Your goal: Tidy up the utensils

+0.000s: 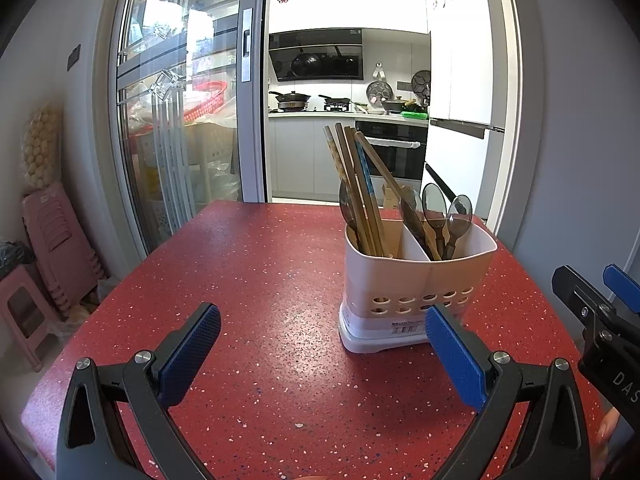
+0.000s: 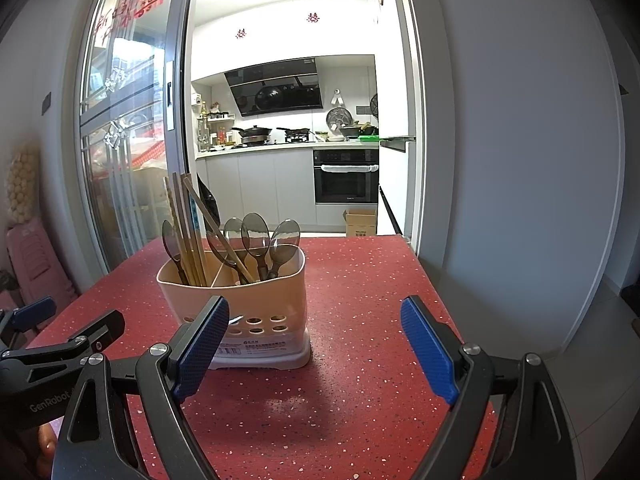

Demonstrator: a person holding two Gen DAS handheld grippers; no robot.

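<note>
Pink utensil holder [image 2: 240,300] ahead of open right gripper [image 2: 316,344]

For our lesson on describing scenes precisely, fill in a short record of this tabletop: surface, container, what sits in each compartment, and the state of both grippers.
surface: red speckled table
container: pale two-compartment utensil caddy, upright on the table
left compartment: wooden chopsticks plus one translucent grey spoon
right compartment: translucent grey spoons, with one chopstick leaning across into it
left gripper: open, empty, short of the caddy
right gripper: open, empty
</note>
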